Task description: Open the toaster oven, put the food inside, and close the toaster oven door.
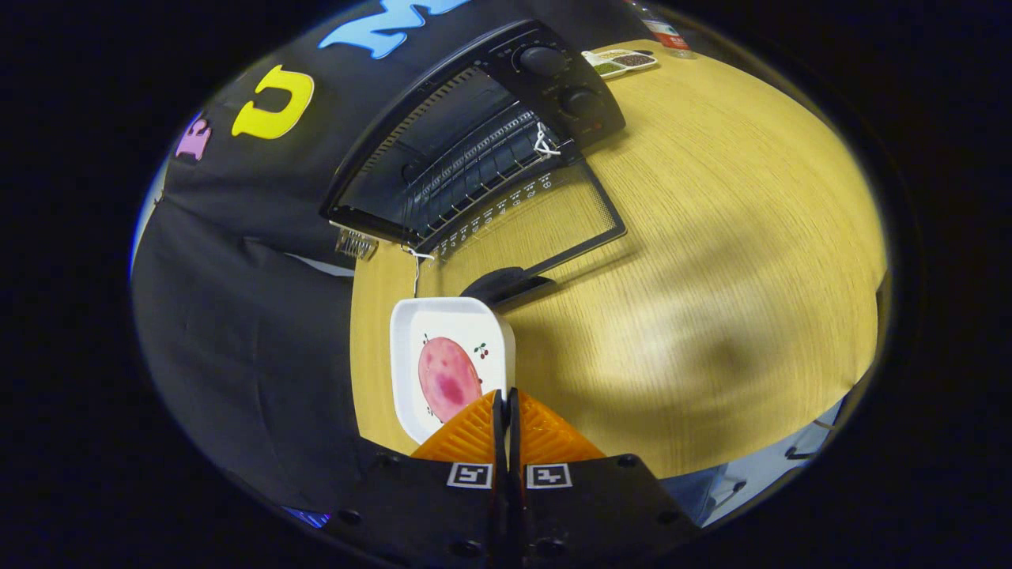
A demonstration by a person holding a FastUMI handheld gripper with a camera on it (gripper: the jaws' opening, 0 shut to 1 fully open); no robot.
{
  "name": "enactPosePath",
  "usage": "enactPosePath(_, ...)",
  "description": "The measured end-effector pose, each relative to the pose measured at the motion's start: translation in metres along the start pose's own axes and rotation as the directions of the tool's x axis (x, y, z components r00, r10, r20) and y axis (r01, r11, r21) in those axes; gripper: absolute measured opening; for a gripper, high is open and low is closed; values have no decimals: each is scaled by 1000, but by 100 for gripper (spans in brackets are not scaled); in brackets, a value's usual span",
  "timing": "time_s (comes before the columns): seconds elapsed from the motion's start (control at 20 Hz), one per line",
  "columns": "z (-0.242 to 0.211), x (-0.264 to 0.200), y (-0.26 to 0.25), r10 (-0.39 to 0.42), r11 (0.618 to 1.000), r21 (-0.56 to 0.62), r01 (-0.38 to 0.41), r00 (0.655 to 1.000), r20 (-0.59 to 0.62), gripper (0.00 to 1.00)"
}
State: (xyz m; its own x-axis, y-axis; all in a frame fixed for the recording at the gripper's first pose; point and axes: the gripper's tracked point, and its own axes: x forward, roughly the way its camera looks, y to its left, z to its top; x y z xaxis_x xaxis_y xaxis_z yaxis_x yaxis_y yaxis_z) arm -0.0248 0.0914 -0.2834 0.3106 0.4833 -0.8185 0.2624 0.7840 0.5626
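- My gripper (pixel 506 411), fingers pressed together, carries two square coded markers, not words.
- The toaster oven door (pixel 528 229) bears a row of marks, too small to read.

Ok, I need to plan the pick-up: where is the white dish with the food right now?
In the gripper view, the white dish sits on the wooden table just ahead of the closed gripper, near the open toaster oven door's handle.

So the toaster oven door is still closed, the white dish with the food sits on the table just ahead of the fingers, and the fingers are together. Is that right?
Not quite. The gripper view shows the toaster oven with its door swung down open, rack exposed. The rest holds: the white dish with the food sits on the table just ahead of the fingers, and the gripper has them together, holding nothing.
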Motion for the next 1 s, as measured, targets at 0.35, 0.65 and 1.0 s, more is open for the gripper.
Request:
enactPosePath(0.35,18,18,15,-23,971,239,-19,985,171,2)
enactPosePath(0.65,40,29,24,-54,954,297,-31,960,275,2)
enactPosePath(1.0,77,50,45,-74,921,382,-75,930,359,2)
